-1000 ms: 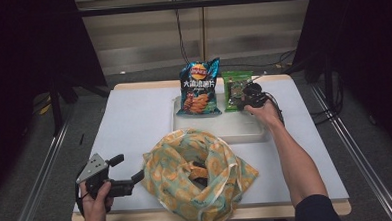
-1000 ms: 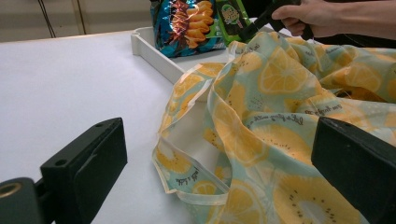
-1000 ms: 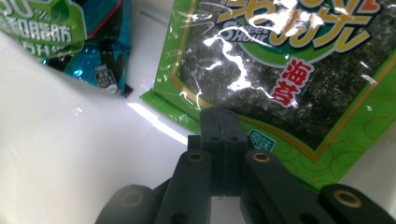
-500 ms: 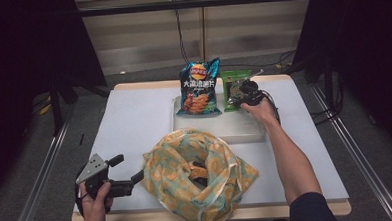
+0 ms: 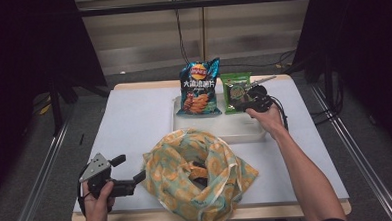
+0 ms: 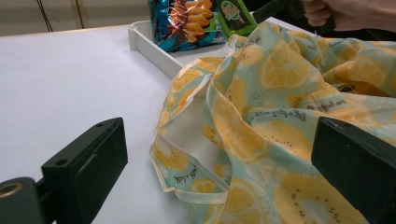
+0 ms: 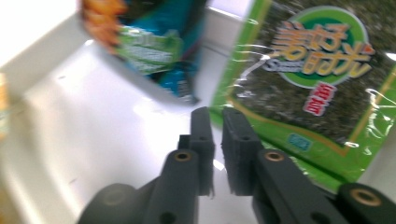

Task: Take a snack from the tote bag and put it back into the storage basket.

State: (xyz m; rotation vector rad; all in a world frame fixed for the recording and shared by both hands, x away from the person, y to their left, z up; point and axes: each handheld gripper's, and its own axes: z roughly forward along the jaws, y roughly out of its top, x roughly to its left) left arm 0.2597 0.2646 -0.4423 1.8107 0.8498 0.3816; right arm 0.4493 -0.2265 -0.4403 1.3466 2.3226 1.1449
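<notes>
Since the earlier high-view frames the right gripper (image 5: 253,99) has drawn slightly back from the green seaweed packet (image 5: 236,92), and its jaws have just been opening a crack; in the right gripper view a narrow slit shows between the pads, nothing is caught in it, and the packet's lower edge lies just beyond and to the right of the tips; that reads as a pinch let go or missed, so the packet likely needs a fresh grasp. Nearest the person, the left gripper (image 5: 126,174) has kept its place on the tabletop (image 5: 134,118), jaws spread wide, the lemon-print bag (image 6: 280,116) lying between and ahead of them, unpinched; beyond the bag sits the white tray (image 5: 220,132), and at its far side stand the blue crisp bag (image 5: 199,88) and the seaweed packet.
</notes>
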